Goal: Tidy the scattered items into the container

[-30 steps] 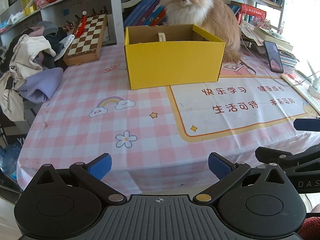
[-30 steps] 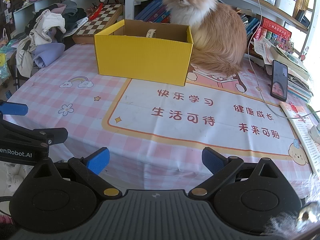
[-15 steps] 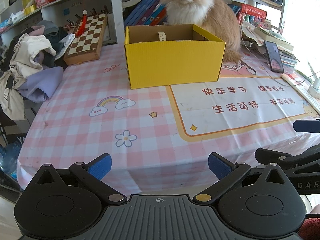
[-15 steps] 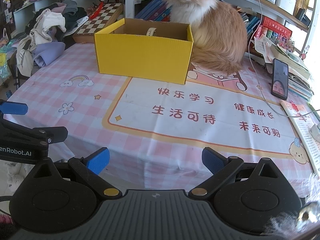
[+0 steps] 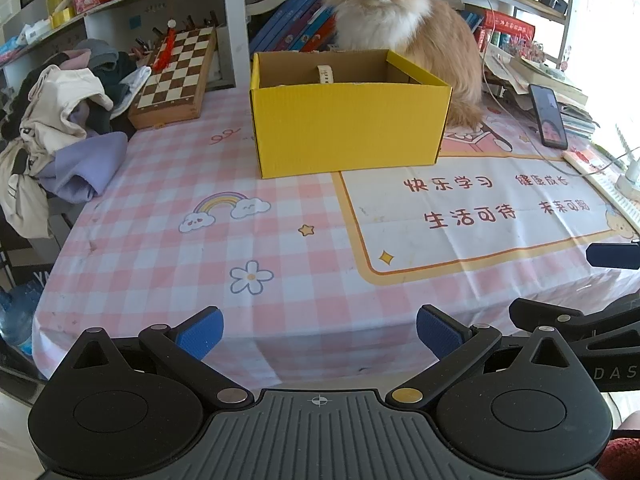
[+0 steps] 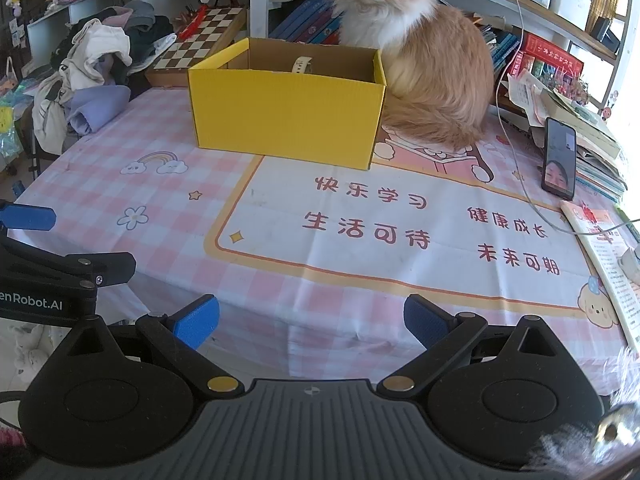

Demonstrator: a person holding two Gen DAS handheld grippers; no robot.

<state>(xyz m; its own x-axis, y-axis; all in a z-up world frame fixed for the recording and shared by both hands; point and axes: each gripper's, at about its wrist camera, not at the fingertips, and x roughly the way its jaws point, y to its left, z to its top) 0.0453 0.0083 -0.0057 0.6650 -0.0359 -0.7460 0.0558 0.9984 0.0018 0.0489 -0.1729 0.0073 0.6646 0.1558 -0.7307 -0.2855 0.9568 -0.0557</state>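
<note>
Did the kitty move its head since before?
Yes. The cat has turned its head a little toward the right of the picture, judged against the yellow box, which stayed put; its body has not shifted.

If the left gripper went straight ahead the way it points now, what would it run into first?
Probably the yellow box. The left gripper is open and empty at the table's near edge, with only bare tablecloth between; its height over the cloth is hard to judge.

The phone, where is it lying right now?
The phone lies on the right side of the table, beside a stack of books and to the right of the cat, screen lit.
</note>
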